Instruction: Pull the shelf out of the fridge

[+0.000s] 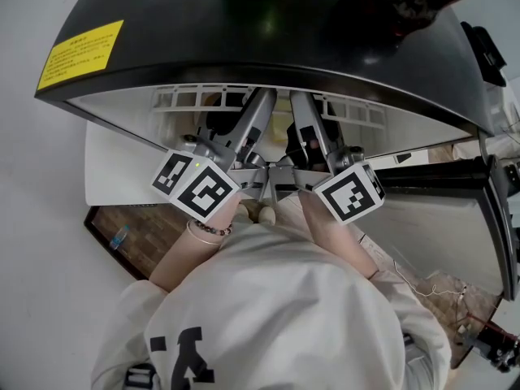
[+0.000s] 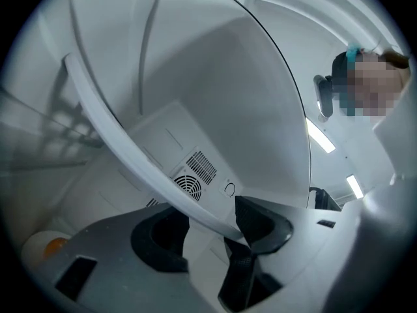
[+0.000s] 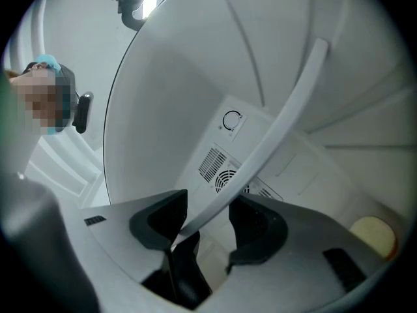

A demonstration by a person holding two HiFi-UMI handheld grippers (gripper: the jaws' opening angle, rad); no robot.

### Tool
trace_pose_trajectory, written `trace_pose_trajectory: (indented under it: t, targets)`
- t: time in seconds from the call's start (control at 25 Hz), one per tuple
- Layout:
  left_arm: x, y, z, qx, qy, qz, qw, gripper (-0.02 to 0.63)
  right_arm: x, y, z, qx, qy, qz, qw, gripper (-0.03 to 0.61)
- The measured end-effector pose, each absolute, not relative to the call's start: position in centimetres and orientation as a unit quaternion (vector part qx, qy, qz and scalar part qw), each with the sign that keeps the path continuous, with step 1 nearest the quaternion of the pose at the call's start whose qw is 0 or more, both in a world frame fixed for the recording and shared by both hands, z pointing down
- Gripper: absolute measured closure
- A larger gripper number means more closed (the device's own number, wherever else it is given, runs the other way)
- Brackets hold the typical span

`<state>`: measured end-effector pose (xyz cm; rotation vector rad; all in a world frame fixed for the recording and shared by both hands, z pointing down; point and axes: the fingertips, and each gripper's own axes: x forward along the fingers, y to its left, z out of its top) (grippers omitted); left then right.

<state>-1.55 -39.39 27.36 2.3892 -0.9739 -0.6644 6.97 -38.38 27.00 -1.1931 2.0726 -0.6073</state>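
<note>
Two grippers (image 2: 212,223) (image 3: 208,214) loosely straddle the shelf rim (image 2: 111,139).

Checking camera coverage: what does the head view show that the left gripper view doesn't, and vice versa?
Head view only: the fridge from outside, dark top, yellow label, both marker cubes, the person's white sweatshirt. Left gripper view only: the round vent on the back wall, the shelf rail between the open fingers. Both: the left gripper and the white fridge interior.

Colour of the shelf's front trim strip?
White. The trim strip shows best in the right gripper view.
</note>
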Motion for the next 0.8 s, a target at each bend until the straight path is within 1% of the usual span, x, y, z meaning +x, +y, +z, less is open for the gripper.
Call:
trace_pose_trajectory:
  t: [0.16,0.52,0.68,0.8]
  targets:
    - [-1.68,-39.41,27.36,0.867,-0.347,-0.259,0.247,0.391,7.14,-38.41,27.1,-0.452,0.789,-0.243,0.338,0.367]
    - [-1.55,-39.34,27.4,0.87,-0.363,-0.237,0.235,0.397,6.99,-38.35,27.17,-0.461,0.791,-0.236,0.325,0.373]
    - [-1.55,-39.32,27.39,0.869,-0.367,-0.231,0.237,0.403,6.91,-38.27,27.1,-0.455,0.788,-0.246,0.334,0.402]
    - [-1.57,-39.1,27.46,0.869,-0.368,-0.228,0.24,0.407,6.88,-38.05,27.23,-0.456,0.786,-0.252,0.334,0.403]
